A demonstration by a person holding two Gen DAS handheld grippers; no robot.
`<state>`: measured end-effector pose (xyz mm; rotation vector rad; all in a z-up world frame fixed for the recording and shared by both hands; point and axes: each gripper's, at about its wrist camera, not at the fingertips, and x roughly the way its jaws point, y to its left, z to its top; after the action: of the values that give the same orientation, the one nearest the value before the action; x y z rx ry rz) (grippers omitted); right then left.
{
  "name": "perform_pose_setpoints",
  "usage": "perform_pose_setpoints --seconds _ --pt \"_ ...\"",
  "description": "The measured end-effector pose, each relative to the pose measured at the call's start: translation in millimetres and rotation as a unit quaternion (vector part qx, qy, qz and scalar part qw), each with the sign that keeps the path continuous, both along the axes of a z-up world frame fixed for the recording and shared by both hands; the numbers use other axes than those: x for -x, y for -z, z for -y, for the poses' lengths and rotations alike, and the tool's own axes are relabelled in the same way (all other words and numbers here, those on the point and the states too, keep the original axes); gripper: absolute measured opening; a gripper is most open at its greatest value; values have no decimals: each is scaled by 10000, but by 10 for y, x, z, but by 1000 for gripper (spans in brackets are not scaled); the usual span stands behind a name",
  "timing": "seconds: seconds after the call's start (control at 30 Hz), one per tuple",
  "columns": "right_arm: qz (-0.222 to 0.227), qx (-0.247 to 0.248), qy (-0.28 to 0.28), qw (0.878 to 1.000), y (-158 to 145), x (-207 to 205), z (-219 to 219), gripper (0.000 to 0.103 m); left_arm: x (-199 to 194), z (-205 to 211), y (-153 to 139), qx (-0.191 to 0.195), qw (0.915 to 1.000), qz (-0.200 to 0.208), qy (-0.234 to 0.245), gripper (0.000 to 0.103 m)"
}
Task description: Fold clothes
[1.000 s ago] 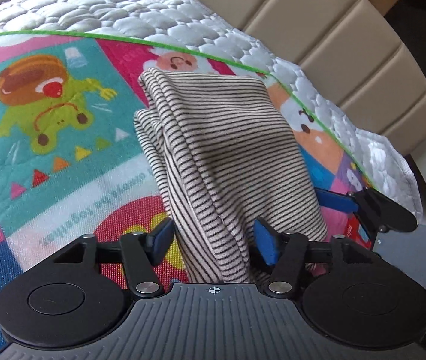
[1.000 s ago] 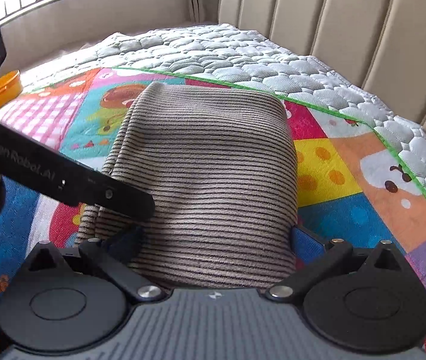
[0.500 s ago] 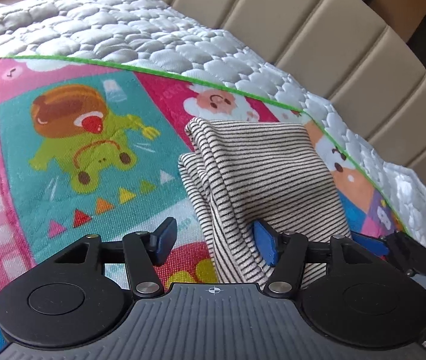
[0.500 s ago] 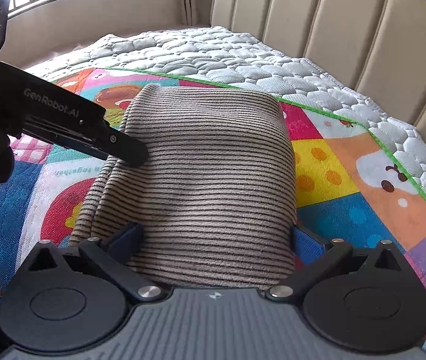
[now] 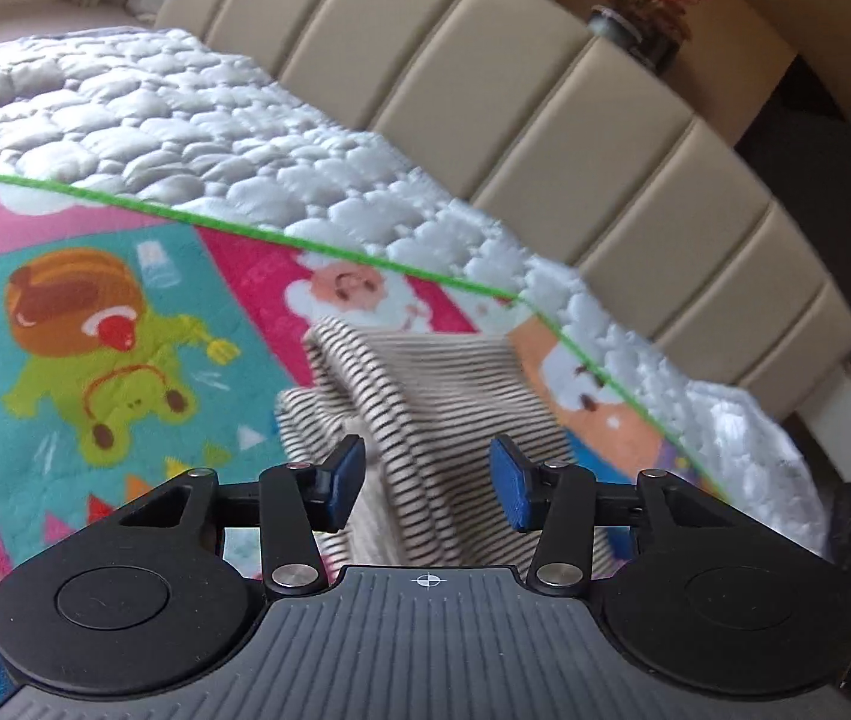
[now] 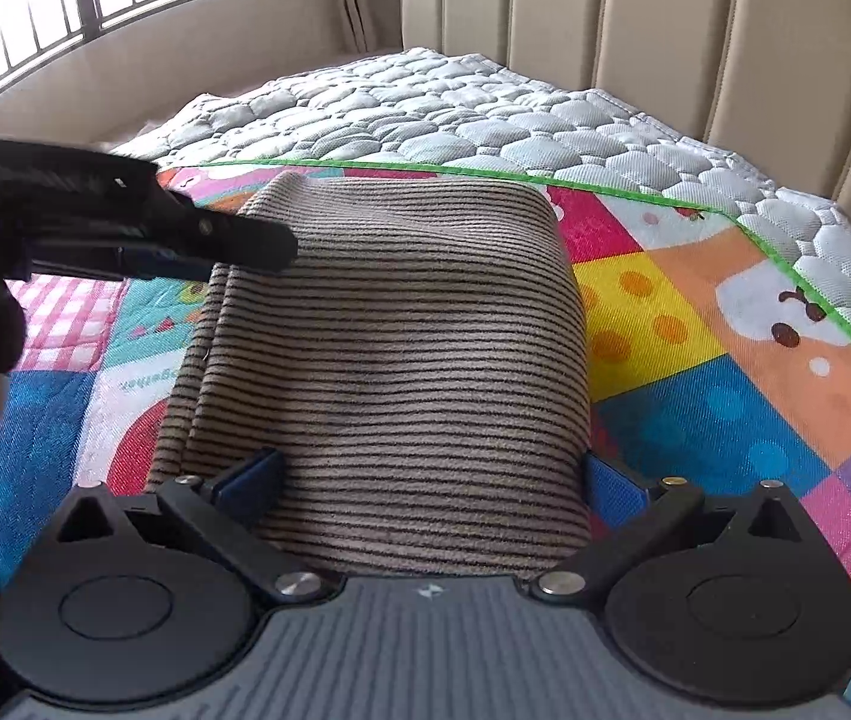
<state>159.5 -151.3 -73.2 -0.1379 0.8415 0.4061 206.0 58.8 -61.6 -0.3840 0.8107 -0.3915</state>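
bed w/ quilted white cover (image 6: 425,102), padded beige headboard (image 6: 635,12) behind, cartoon mat (image 6: 695,312) spread on top. striped top (image 6: 401,372) lies folded on the mat, mid-bed, layered edges stacked along its left side.

left claw (image 5: 425,477) is closing, a ridge of the top's cloth between its blue pads (image 5: 346,483) but pads not pressing yet, so nothing grasped. right claw (image 6: 425,483) spread wide, top's near end bulging between its pads; looks to touch both sides, but can't tell if it's truly clenched on it or just straddling.

risks, imo: left claw may pinch only the upper layer of that ridge, so a lift would peel the stack apart and undo the fold. if right isn't gripping, the near end stays put and the fold goes skewed. mat could snag and drag too.

containers: none seen, apart from a plant pot (image 5: 635,36) behind headboard w/ reddish leaves in it.
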Motion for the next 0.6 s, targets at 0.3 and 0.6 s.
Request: perform_pose_setpoints --seconds 0.3,0.6 --pt "-875 -1284 692 9854 -44 -232 405 103 -28 -45 143 -456 9986 -260 -45 55" --pt "-1517 -2759 442 9481 -141 -236 589 103 -78 -106 156 -678 9971 -255 -249 57"
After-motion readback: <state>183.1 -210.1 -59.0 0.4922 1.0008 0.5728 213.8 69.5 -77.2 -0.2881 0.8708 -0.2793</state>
